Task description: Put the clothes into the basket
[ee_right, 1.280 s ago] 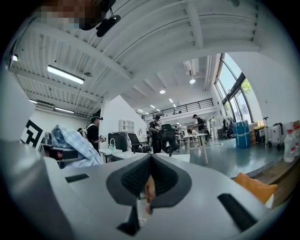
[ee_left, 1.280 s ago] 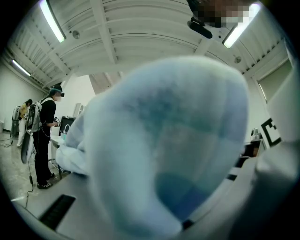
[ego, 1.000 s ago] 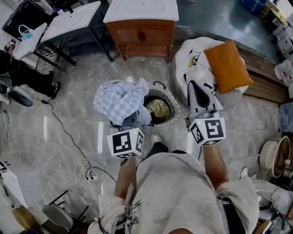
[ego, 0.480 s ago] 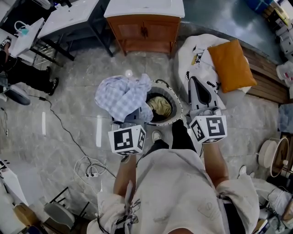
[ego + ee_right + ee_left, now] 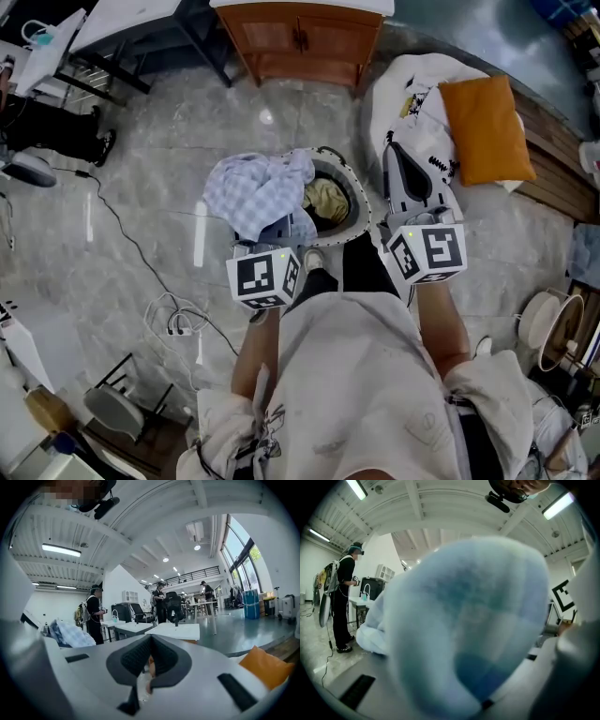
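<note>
Marble floor (image 5: 281, 112) below; left gripper (image 5: 277, 246) is clamping checked shirt (image 5: 258, 187) over basket (image 5: 363, 208) rim, probably needing centring before release; right gripper (image 5: 396, 155) is idling, jaws together, empty.

I'm holding a blurred blue-white cloth (image 5: 468, 634) between my jaws. It's filling most of the frame and covering the tips. Grey jaw bodies are showing only at lower left and lower right. A pale fold of the cloth is bulging out to the left. Behind it, a person (image 5: 344, 597) wearing a backpack is standing at far left. Ceiling light strips (image 5: 358, 489) are glowing overhead.
</note>
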